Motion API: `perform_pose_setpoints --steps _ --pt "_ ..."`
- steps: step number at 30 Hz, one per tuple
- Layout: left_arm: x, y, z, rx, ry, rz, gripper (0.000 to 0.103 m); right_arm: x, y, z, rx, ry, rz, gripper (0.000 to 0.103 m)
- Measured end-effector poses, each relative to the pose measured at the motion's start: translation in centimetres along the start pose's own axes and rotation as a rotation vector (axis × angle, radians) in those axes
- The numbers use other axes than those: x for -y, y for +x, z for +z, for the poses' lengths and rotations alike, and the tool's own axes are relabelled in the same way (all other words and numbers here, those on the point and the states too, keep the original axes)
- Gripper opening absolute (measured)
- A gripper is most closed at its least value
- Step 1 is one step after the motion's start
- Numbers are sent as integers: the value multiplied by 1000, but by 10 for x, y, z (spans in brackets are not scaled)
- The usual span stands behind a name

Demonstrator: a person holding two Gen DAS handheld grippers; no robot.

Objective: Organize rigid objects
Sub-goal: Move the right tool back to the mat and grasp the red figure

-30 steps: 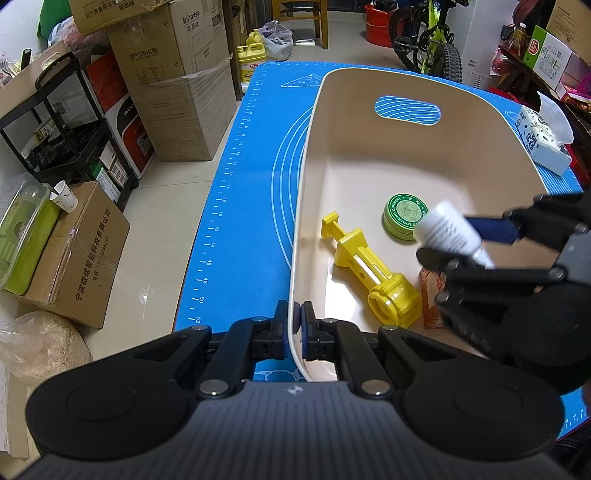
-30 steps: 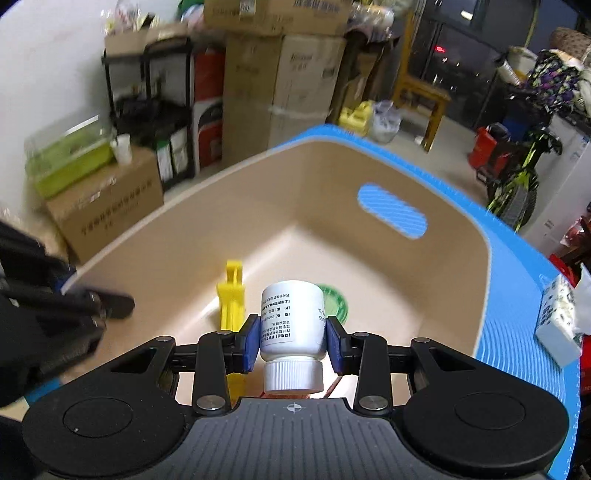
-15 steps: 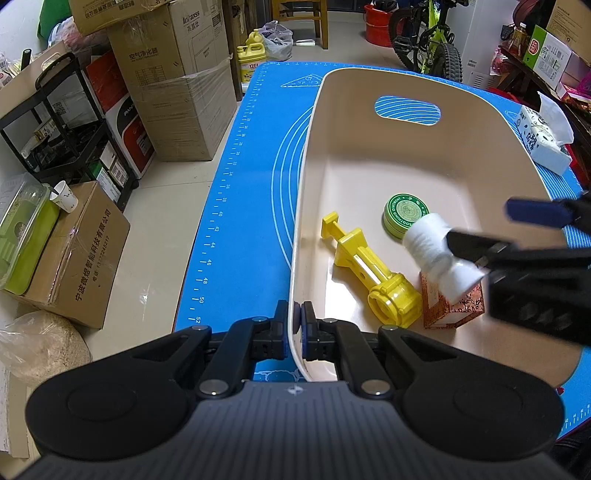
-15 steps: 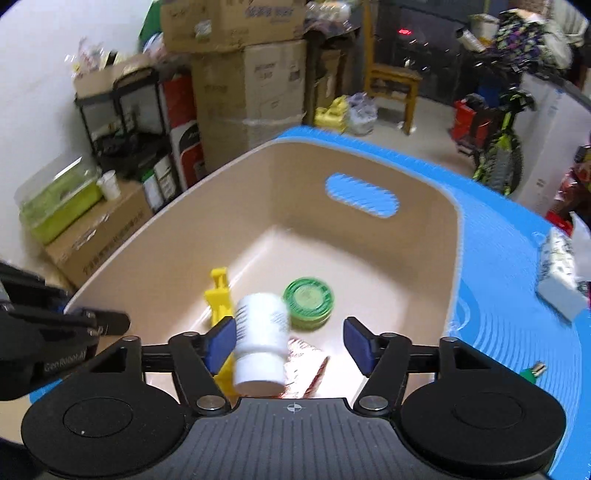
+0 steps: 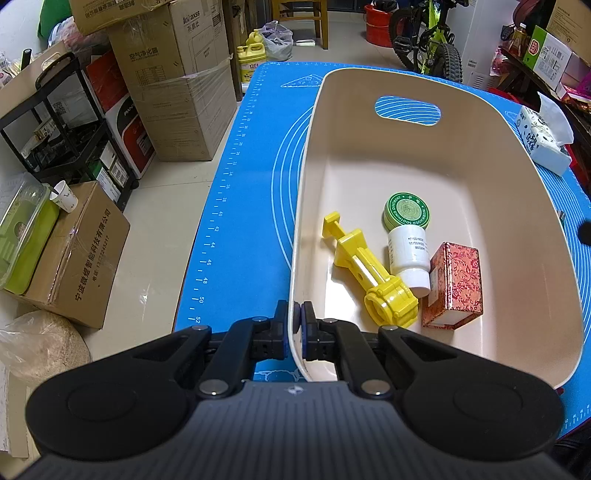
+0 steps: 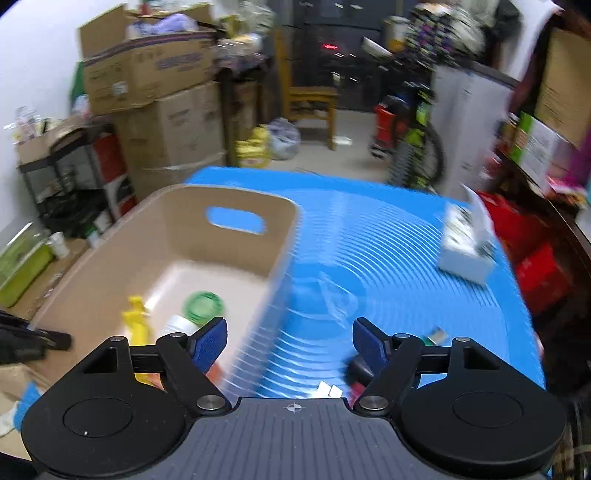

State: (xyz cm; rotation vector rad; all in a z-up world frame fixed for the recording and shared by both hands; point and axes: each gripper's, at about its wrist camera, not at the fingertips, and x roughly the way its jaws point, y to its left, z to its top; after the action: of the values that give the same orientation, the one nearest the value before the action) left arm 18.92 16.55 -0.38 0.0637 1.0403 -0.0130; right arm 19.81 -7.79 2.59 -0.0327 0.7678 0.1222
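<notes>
The left gripper [image 5: 293,325] is clamped on the bin [image 5: 517,192] rim; if it slips, the bin slides. The bottle [image 5: 408,254] lies inside. The right gripper [image 6: 290,341], empty and opening, could clip the wall.

This place looks like a crowded storage room in a home. Stacked cardboard boxes [image 5: 177,92] stand along the wall beside a black metal shelf [image 5: 62,122], and a wooden chair [image 5: 299,18], a small bicycle [image 5: 432,40] and a yellow detergent jug [image 5: 253,61] stand on the pale tiled floor. The work table carries a blue measuring mat [image 5: 240,177] and a tissue pack [image 5: 543,144].
</notes>
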Motion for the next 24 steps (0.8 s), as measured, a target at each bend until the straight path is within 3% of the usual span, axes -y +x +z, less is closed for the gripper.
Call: perform_pose_setpoints --steps 4,9,19,24 --pt "0 0 0 1 1 1 8 29 6 -24 -51 66 -74 79" --pt "0 0 0 0 1 1 8 49 20 -52 -144 112 -100 79" --pt "0 0 0 0 1 1 8 41 44 -84 -255 124 -103 79" --pt "0 0 0 0 1 1 8 41 52 -92 -274 149 -96 71"
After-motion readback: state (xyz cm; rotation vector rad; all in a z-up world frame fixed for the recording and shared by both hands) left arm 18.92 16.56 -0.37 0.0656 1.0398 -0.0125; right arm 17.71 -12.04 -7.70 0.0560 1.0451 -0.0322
